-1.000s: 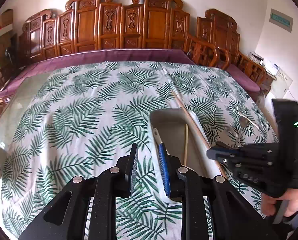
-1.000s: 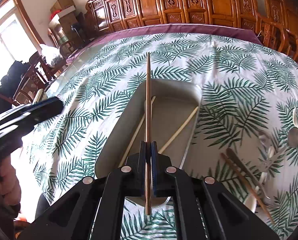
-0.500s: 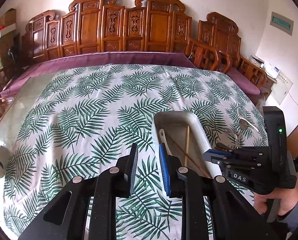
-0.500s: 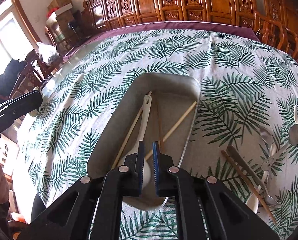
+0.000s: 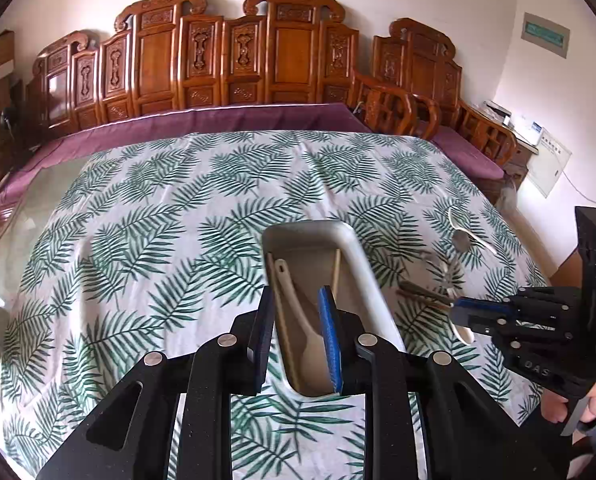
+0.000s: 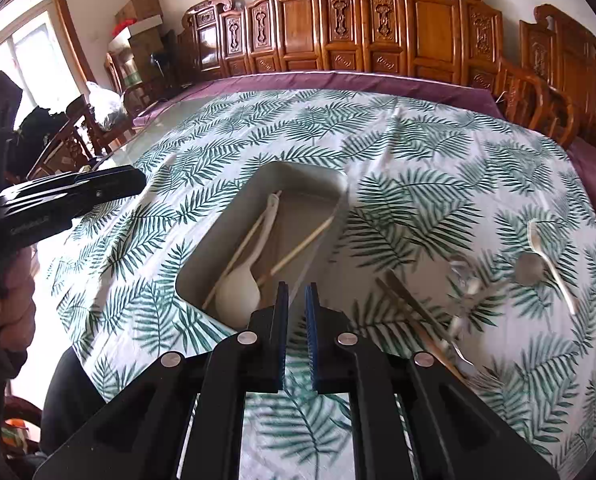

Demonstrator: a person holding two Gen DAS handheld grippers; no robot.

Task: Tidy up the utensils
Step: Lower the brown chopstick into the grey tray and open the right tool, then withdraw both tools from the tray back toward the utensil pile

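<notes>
A grey tray (image 5: 354,248) (image 6: 226,240) lies on the leaf-print tablecloth and holds a white ceramic spoon (image 5: 294,300) (image 6: 240,286) and several chopsticks (image 5: 336,272) (image 6: 302,246). My left gripper (image 5: 296,296) hovers over the tray's near end, open, with nothing between its fingers. My right gripper (image 6: 297,292) hangs over the tray's near right corner with its jaws a narrow gap apart and empty. It also shows from the side in the left wrist view, right gripper (image 5: 460,314), above the loose utensils.
Right of the tray lie dark chopsticks (image 6: 410,300) (image 5: 422,294), a metal spoon (image 6: 532,268) (image 5: 460,242), a white spoon (image 6: 554,276) and a fork (image 6: 460,354). Carved wooden chairs (image 5: 282,60) line the far edge. The left gripper (image 6: 130,182) shows at the left.
My right gripper let go of the brown chopstick, which now lies in the tray, and drew back to the right. My left gripper shifted right, over the tray's near end.
</notes>
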